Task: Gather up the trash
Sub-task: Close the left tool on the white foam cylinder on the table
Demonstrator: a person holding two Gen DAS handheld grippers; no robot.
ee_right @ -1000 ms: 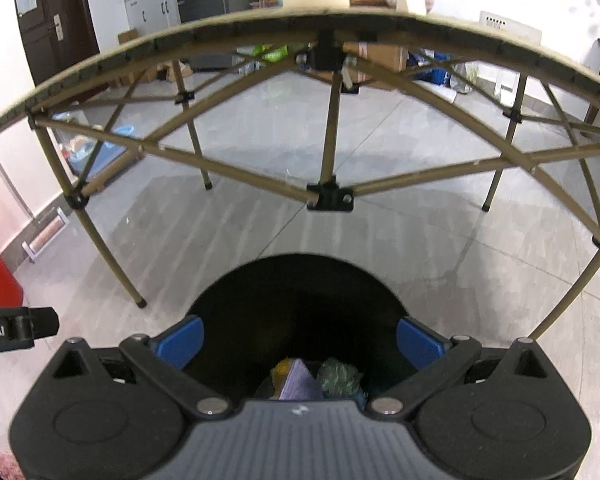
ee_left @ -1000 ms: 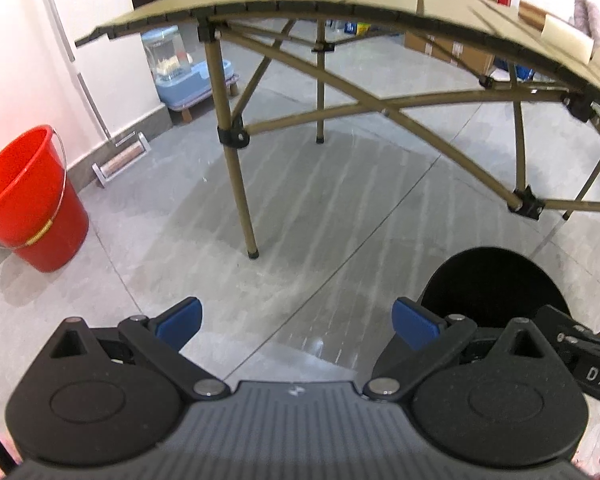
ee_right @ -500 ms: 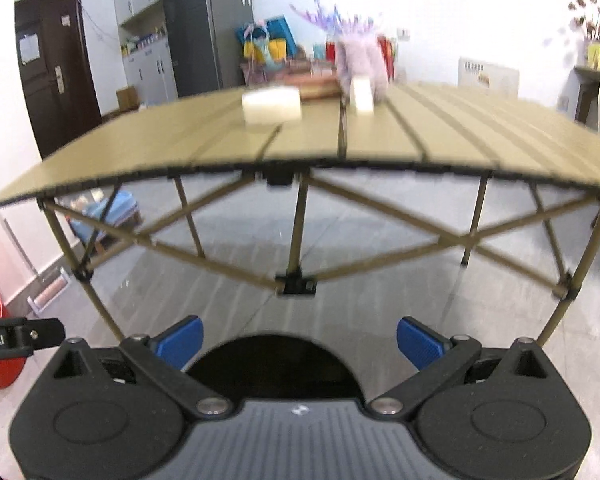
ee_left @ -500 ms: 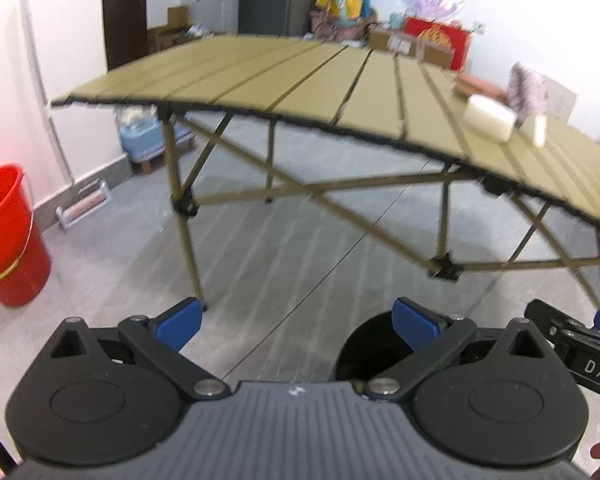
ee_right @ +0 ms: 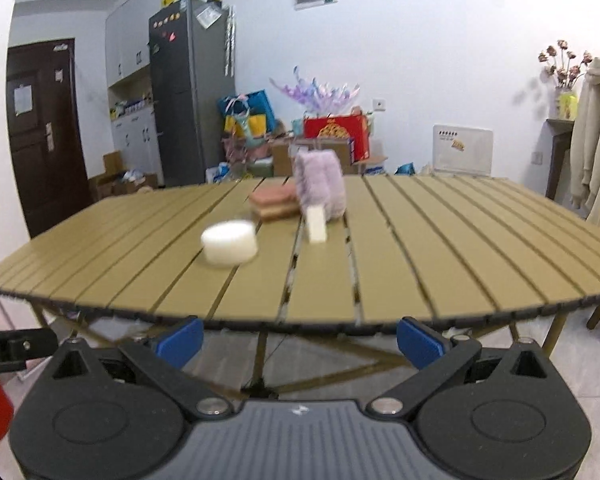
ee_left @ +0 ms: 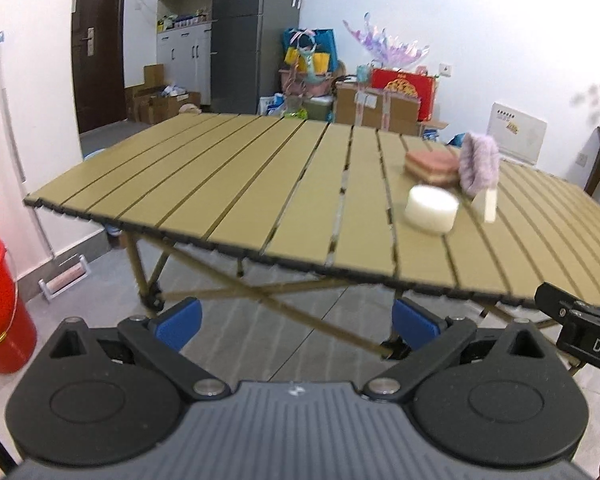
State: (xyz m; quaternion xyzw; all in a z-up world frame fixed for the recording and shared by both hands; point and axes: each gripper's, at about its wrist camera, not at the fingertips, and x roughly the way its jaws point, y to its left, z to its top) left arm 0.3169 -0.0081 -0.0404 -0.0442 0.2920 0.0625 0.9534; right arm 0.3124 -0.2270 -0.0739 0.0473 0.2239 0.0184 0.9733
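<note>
Red bucket (ee_left: 0, 308) is seen at far left on the floor. On the slatted table (ee_left: 236, 188), a white round block (ee_right: 230, 243), a pink sponge (ee_right: 274, 202) and a purple fluffy item (ee_right: 320, 186) are grouped. Left gripper (ee_left: 296, 320) and right gripper (ee_right: 300, 338) are spread wide, nothing held.

Both views are bright and evenly lit, with soft shadows under the slatted table (ee_left: 260, 184). Motion blur smears the white round block (ee_right: 229, 242) and the table's near edge, while the gripper bodies at the bottom stay sharp. Fisheye distortion bows lines toward the dark corners
</note>
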